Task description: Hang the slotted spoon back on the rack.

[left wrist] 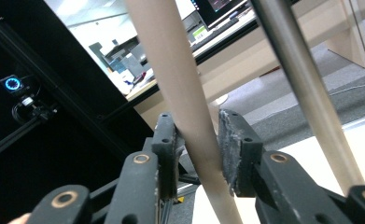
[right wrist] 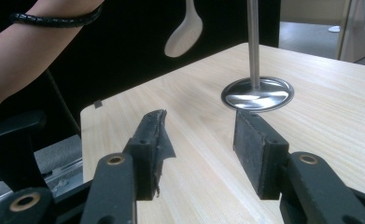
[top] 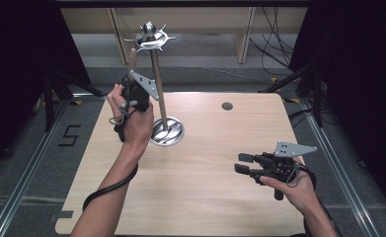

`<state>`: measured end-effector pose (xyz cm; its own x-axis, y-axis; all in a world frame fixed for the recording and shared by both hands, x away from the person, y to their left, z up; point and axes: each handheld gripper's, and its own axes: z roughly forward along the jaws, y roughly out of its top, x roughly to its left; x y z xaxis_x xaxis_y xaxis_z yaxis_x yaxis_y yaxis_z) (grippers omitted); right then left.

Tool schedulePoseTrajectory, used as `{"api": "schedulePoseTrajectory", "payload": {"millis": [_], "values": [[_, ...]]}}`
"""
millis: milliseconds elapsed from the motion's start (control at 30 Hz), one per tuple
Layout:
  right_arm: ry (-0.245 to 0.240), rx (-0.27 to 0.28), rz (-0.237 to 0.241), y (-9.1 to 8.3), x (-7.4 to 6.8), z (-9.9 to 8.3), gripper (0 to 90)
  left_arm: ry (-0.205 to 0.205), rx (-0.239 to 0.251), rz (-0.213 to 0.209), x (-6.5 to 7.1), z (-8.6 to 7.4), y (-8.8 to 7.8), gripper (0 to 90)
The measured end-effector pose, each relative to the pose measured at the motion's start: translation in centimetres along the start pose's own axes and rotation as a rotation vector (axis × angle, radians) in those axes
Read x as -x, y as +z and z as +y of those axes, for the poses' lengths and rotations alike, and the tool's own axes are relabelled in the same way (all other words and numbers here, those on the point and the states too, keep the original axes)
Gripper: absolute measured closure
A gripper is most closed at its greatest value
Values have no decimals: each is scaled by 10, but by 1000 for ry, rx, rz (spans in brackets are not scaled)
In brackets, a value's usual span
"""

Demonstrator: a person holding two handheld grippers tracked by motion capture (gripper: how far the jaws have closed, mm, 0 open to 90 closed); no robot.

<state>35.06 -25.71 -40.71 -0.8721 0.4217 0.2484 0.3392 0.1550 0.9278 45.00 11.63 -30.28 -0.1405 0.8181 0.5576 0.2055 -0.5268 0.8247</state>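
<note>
Left claw raised at about 10 o'clock over the table, pointing upward beside the metal stand. Between its jaws runs the wooden spoon handle, tilted, passing up through the gap; the right pad lies against the handle, the left pad sits just beside it with a sliver of gap showing, so the grip looks loosened rather than clamped. From above the top of the wooden handle pokes out above the left claw, just under the stand's hooked crown. The stand's pole rises just to the side of the handle, apart from it. The spoon's pale bowl hangs in the air above the table edge, near the person's left forearm. The stand's round base rests near table centre-left. Right claw hovers low at about 4 o'clock, jaws wide apart, nothing between them, pointed toward the base.
</note>
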Motion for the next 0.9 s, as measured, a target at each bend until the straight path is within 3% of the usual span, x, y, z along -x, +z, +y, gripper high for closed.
{"api": "schedulePoseTrajectory", "payload": {"millis": [100,133,167,200,300,333,400,433,533,567,600,633,800,833,900], "values": [[-11,-3,2,1,1,0,536,28,7,-6,4,1,-1,642],[2,1,5,2,-1,0,535,51,10,-23,5,1,-1,626],[-14,-15,-6,0,-1,1,534,56,8,-36,5,1,-1,595],[1,-14,4,1,-2,0,532,53,22,-57,5,1,-2,558],[5,-21,6,1,-5,1,527,17,85,-125,2,-4,-15,431],[13,-40,-5,-1,-6,2,526,-3,96,-164,1,-8,-20,394],[6,-22,0,0,-6,1,524,-25,117,-249,-6,-20,-29,354],[-25,-11,-3,0,-3,0,523,-35,119,-281,-10,-29,-33,344],[-14,-14,-11,-2,-3,-3,520,-100,115,-404,-22,-59,-42,331],[-22,-25,-9,-3,-2,-4,518,-114,101,-443,-28,-77,-47,332],[11,-31,-8,-6,-3,-6,517,-125,87,-467,-33,-93,-49,334],[0,-27,-17,-7,-2,-8,516,-134,64,-489,-38,-110,-52,334],[38,-25,-47,-20,0,-20,511,-167,-36,-531,-58,-204,-68,350],[29,-19,-51,-20,1,-23,510,-194,-53,-536,-62,-227,-74,352],[59,-25,-71,-24,2,-29,506,-254,-76,-518,-66,-262,-86,358]]}}
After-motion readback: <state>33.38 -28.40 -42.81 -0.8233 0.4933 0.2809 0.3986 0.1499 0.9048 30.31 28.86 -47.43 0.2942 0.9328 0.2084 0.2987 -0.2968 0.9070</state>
